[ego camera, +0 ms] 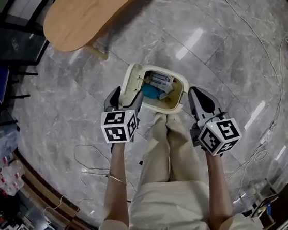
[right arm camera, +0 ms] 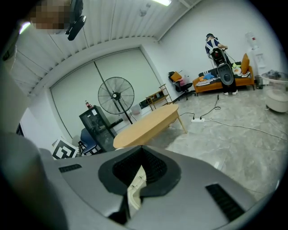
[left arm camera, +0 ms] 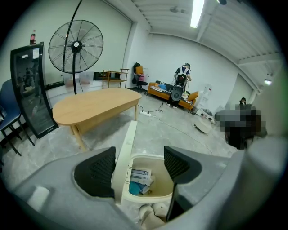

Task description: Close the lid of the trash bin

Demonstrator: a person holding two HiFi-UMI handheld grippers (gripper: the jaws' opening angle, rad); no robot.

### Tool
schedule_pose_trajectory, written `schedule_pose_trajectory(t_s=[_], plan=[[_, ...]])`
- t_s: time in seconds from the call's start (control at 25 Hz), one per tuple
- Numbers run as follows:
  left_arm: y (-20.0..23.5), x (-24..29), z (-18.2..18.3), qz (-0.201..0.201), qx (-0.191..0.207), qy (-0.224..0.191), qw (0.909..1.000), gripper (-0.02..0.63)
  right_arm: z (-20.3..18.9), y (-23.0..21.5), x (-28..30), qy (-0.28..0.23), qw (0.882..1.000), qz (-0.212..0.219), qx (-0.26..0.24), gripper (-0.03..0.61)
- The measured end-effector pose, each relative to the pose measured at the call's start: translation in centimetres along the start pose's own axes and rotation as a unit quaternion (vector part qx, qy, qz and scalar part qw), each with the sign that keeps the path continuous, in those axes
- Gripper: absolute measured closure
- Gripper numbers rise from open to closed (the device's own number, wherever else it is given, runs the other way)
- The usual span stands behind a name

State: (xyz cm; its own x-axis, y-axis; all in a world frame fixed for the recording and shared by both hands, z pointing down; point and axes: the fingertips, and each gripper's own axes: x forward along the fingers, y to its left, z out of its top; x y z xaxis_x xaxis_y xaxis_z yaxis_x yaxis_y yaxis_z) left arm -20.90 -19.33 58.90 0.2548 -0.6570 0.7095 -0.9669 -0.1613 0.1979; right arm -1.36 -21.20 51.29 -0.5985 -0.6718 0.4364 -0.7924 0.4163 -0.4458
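Observation:
A cream trash bin (ego camera: 179, 93) stands on the floor just in front of my feet, with packaging and blue rubbish inside. Its lid (ego camera: 130, 85) is raised upright on the left side. My left gripper (ego camera: 126, 102) is open beside that lid. In the left gripper view the lid's edge (left arm camera: 125, 150) stands between the two pads of the left gripper (left arm camera: 138, 165), nearer the left one, over the bin's mouth (left arm camera: 155, 179). My right gripper (ego camera: 196, 95) is shut, at the bin's right rim and holding nothing. Past the pads of the right gripper (right arm camera: 141, 157) a strip of cream lid (right arm camera: 136, 187) shows.
A light wooden table (ego camera: 89, 12) stands beyond the bin on the marble floor. Thin cables (ego camera: 89, 157) trail on the floor at left and right. A tall fan (left arm camera: 75, 45) and a black glass cabinet (left arm camera: 28, 90) stand further left. The person's trouser legs (ego camera: 165, 135) reach the bin.

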Motion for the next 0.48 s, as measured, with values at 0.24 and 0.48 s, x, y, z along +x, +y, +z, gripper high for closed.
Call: schedule_pose_trajectory(t_s=[0.24, 0.48], plan=[[-0.3, 0.0, -0.3, -0.003, 0.016, 0.006, 0.9999, 0.29, -0.4, -1.1, -0.6, -0.018, 0.999, -0.025, 0.014, 0.574], [-1.9, 0.2, -0.6, -0.01, 0.035, 0.011, 0.9993, 0.29, -0.9, -1.6, -1.3, -0.029, 0.998, -0.042, 0.022, 0.574]])
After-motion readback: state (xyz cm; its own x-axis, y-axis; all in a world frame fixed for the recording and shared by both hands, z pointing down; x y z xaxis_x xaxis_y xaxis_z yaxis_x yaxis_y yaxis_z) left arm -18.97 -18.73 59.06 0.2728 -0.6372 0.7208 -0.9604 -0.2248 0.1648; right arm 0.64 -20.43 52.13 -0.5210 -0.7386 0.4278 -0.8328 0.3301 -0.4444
